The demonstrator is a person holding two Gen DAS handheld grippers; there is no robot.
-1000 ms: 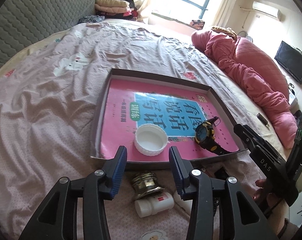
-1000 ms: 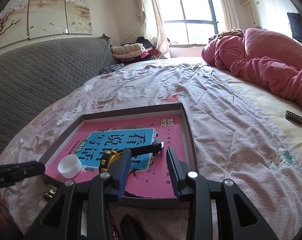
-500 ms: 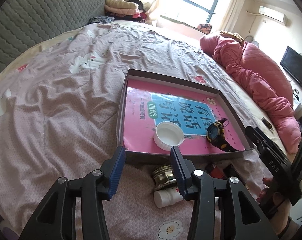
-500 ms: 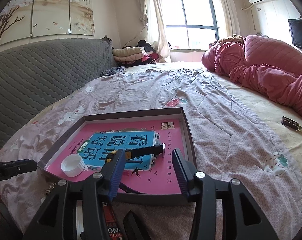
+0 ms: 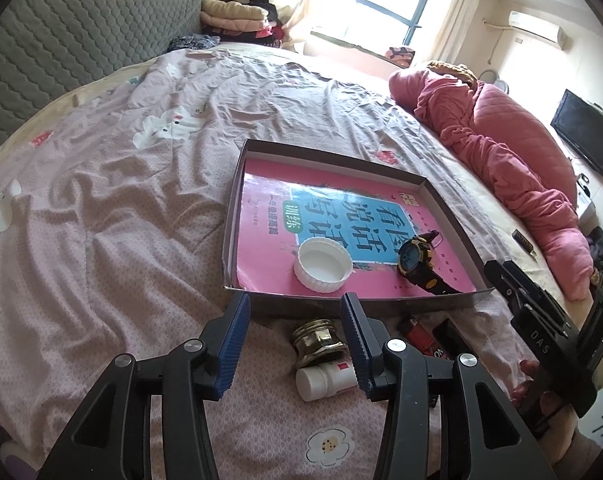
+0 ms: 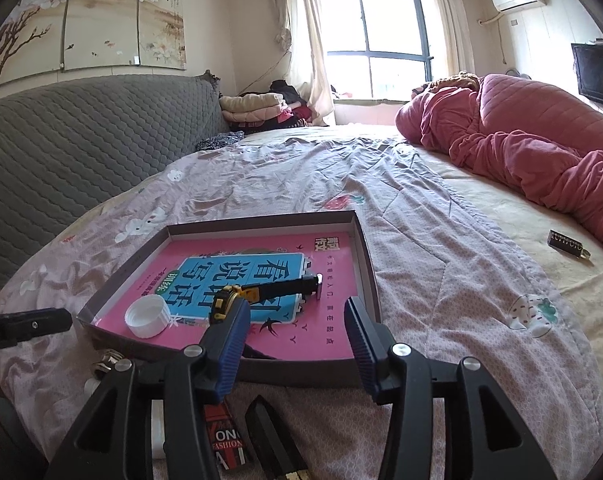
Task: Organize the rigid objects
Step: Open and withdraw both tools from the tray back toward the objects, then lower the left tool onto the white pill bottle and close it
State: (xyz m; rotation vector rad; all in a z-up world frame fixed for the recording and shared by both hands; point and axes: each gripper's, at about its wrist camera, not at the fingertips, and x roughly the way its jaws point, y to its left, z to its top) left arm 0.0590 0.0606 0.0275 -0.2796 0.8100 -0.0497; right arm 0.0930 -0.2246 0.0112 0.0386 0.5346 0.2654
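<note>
A shallow brown box tray (image 5: 237,184) (image 6: 365,248) lies on the bed with a pink book (image 5: 261,216) (image 6: 333,320) lining it. A white lid (image 5: 323,265) (image 6: 147,315) and a black-and-yellow watch (image 5: 415,260) (image 6: 261,292) lie on the book. On the sheet in front of the tray are a brass-coloured knob (image 5: 319,338), a white pill bottle (image 5: 325,380), a red lighter (image 5: 419,336) (image 6: 223,436) and a black object (image 6: 273,436). My left gripper (image 5: 293,340) is open and empty above the knob. My right gripper (image 6: 295,344) is open and empty at the tray's near edge.
A pink quilt (image 5: 513,168) (image 6: 533,144) is heaped along the right side of the bed. A small dark box (image 6: 565,243) lies on the sheet near it. A grey quilted headboard (image 6: 81,132) stands to the left. Folded clothes (image 6: 253,106) sit at the far end.
Both grippers have pulled back and up from the tray, so more bed shows. Both jaws have opened wider. The objects have not moved.
</note>
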